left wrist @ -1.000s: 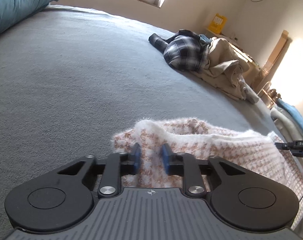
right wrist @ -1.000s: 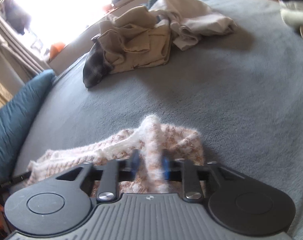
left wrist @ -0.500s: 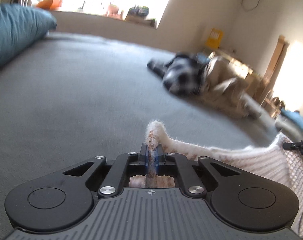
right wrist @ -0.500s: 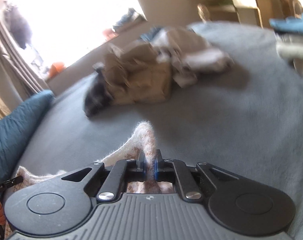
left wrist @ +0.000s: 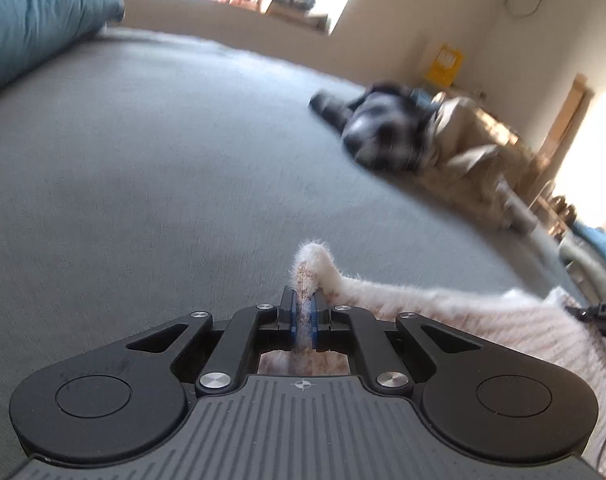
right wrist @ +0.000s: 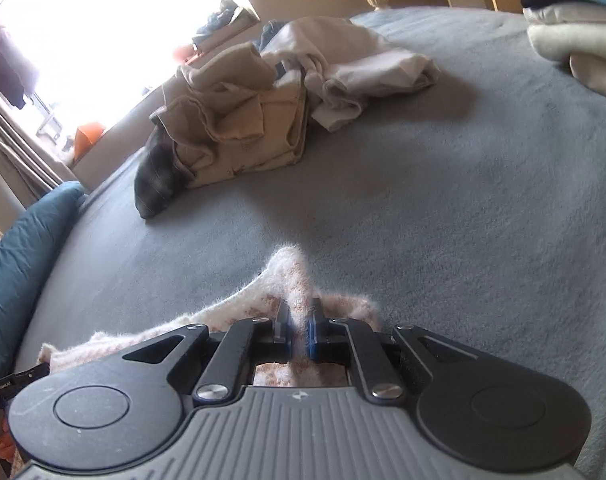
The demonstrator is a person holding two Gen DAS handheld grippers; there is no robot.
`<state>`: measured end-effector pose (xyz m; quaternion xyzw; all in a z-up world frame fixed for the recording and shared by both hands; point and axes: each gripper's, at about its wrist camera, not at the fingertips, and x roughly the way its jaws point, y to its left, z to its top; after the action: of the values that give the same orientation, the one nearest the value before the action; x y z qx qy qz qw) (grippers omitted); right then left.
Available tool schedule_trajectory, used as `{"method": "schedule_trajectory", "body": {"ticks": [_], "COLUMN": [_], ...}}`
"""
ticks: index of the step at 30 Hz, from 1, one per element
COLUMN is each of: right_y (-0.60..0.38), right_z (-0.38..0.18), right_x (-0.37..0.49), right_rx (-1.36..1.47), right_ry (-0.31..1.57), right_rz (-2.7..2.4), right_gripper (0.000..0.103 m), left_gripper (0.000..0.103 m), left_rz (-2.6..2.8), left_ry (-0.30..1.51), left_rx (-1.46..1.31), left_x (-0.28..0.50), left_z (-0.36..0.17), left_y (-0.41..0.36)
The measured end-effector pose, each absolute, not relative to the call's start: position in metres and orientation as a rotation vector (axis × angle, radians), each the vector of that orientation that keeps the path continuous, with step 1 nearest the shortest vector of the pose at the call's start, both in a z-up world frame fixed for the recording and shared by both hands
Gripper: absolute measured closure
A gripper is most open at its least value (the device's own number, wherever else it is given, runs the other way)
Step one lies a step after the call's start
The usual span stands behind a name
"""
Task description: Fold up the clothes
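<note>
- Left gripper: jaws closed tight on a corner of the fuzzy pink-and-white knit garment; a tuft of the fabric pokes out beyond the tips toward 12 o'clock.
- Right gripper: jaws pinched on another corner of the same garment; the edge between the two grips runs off toward 8 o'clock in the right wrist view.
- Location of the task item: the garment lies at the near edge of the grey bed cover, at 6 o'clock in both views, with most of it hidden beneath the tools.
- Progress, as judged: early. Both corners are secured, but no completed fold on this garment is visible.
- Work outstanding: an unfolded heap of beige, plaid and pale pieces sits at 11 o'clock in the right wrist view, well apart from the grippers.
- Work possibly done: stacked pale and blue fabric at 2 o'clock looks folded; this cannot be confirmed.
- Containers: no basket, bin or drawer for clothes is visible in either view; a teal pillow lies at 10 o'clock in the left wrist view.
</note>
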<state>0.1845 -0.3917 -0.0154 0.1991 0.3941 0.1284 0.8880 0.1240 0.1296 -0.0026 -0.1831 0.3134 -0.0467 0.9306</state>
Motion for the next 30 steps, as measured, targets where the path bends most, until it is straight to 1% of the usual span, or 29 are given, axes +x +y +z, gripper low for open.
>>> {"method": "schedule_trajectory", "body": {"ticks": [3, 6, 8, 9, 11, 12, 14, 15, 16, 18, 20, 23, 25, 26, 27, 30], "right_y": [-0.395, -0.396, -0.402, -0.405, -0.413, -0.417, -0.423, -0.425, -0.422, -0.413, -0.397, -0.368, -0.359, -0.358, -0.360, -0.365], "right_z": [-0.008, -0.024, -0.038, -0.043, -0.042, -0.037, -0.023, -0.015, -0.004, 0.015, 0.019, 0.014, -0.007, -0.021, -0.032, -0.032], "right_x": [0.185, 0.190, 0.192, 0.193, 0.195, 0.196, 0.194, 0.192, 0.187, 0.178, 0.173, 0.173, 0.182, 0.187, 0.189, 0.189], "right_rx": [0.405, 0.438, 0.515, 0.551, 0.599, 0.606, 0.601, 0.591, 0.543, 0.475, 0.438, 0.347, 0.308, 0.301, 0.315, 0.321], "right_ry": [0.797, 0.846, 0.880, 0.893, 0.918, 0.935, 0.938, 0.934, 0.904, 0.835, 0.808, 0.822, 0.893, 0.934, 0.942, 0.932], "right_rz": [0.287, 0.273, 0.253, 0.245, 0.252, 0.243, 0.161, 0.120, 0.079, 0.095, 0.177, 0.255, 0.231, 0.213, 0.200, 0.200], "right_gripper": [0.095, 0.093, 0.082, 0.078, 0.074, 0.072, 0.068, 0.056, 0.055, 0.056, 0.058, 0.059, 0.065, 0.070, 0.076, 0.078], "left_gripper": [0.098, 0.097, 0.094, 0.089, 0.077, 0.066, 0.065, 0.065, 0.065, 0.064, 0.064, 0.064, 0.065, 0.067, 0.067, 0.068], "left_rz": [-0.111, -0.092, -0.088, -0.089, -0.067, -0.046, 0.023, 0.035, 0.033, 0.005, -0.040, -0.168, -0.154, -0.149, -0.153, -0.173], "left_ry": [0.613, 0.688, 0.710, 0.704, 0.699, 0.695, 0.672, 0.655, 0.638, 0.616, 0.604, 0.686, 0.777, 0.810, 0.798, 0.784], "left_rx": [-0.347, -0.368, -0.408, -0.417, -0.435, -0.440, -0.421, -0.418, -0.418, -0.426, -0.435, -0.424, -0.416, -0.416, -0.433, -0.471], "left_x": [0.122, 0.129, 0.130, 0.128, 0.123, 0.120, 0.114, 0.112, 0.109, 0.107, 0.106, 0.118, 0.128, 0.132, 0.132, 0.130], "left_z": [0.007, -0.017, -0.030, -0.029, -0.021, -0.016, -0.002, 0.006, 0.014, 0.024, 0.030, 0.018, -0.004, -0.015, -0.021, -0.019], "left_y": [0.132, 0.132, 0.133, 0.136, 0.143, 0.146, 0.152, 0.153, 0.154, 0.150, 0.144, 0.124, 0.117, 0.115, 0.118, 0.127]}}
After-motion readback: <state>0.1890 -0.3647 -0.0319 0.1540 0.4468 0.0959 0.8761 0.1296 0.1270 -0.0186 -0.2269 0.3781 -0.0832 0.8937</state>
